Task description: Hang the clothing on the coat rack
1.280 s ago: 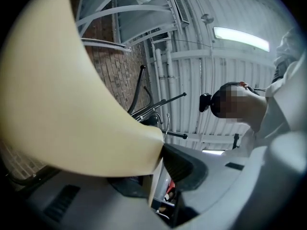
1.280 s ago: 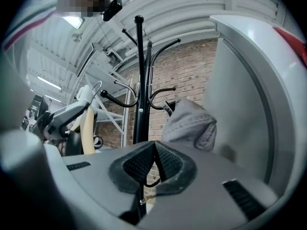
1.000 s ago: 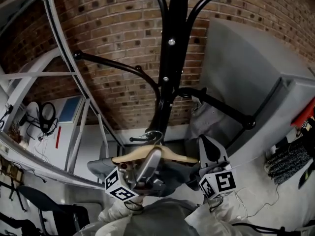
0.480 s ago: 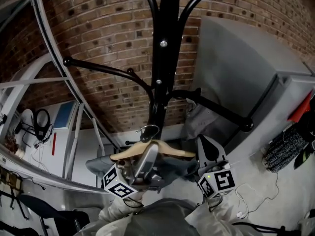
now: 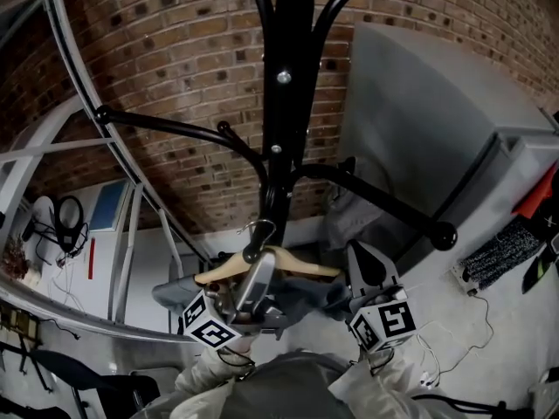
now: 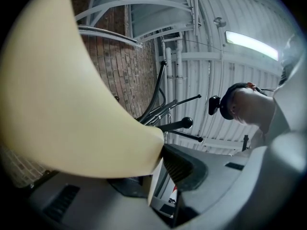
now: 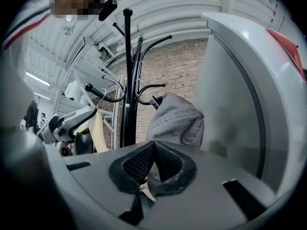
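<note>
The black coat rack (image 5: 281, 103) stands straight ahead, its curved arms spreading left and right. A pale wooden hanger (image 5: 278, 262) with a metal hook (image 5: 258, 232) is held just below the pole, and grey clothing (image 5: 310, 293) is draped on it. My left gripper (image 5: 262, 267) is shut on the hanger, which fills the left gripper view (image 6: 72, 104). My right gripper (image 5: 362, 262) is shut on a fold of the grey clothing (image 7: 175, 121), which rises toward a rack arm (image 7: 144, 87).
A brick wall (image 5: 175, 59) is behind the rack. A large grey cabinet (image 5: 419, 129) stands close on the right. White metal frame bars (image 5: 131, 234) slant at the left, with cables and a headset on a white surface (image 5: 65, 221).
Both grippers with the hanger have shifted slightly left and up, bringing the hook closer to the rack's pole. Both grips are unchanged.
</note>
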Demonstrator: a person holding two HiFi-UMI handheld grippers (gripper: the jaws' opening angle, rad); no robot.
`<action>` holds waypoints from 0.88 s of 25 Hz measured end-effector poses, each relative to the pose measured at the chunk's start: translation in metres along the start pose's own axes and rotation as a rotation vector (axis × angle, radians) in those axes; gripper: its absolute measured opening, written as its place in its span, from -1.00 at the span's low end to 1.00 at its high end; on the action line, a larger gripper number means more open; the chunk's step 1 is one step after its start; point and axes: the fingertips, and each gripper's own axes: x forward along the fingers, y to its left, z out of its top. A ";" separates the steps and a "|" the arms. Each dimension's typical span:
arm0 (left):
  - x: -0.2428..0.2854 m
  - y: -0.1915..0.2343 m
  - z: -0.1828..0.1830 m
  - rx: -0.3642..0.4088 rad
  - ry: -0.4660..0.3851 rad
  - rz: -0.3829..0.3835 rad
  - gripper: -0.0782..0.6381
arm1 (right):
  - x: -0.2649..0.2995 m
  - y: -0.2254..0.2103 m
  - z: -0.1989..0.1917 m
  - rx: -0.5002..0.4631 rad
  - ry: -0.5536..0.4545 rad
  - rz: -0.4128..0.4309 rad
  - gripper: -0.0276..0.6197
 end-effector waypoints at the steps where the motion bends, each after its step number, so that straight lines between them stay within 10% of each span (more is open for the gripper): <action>1: 0.000 0.002 -0.001 -0.003 0.001 0.003 -0.50 | 0.001 0.000 -0.001 0.000 0.004 0.000 -0.84; 22: -0.004 0.024 -0.015 -0.042 0.014 0.016 -0.50 | 0.007 -0.001 -0.019 0.030 0.034 0.012 -0.84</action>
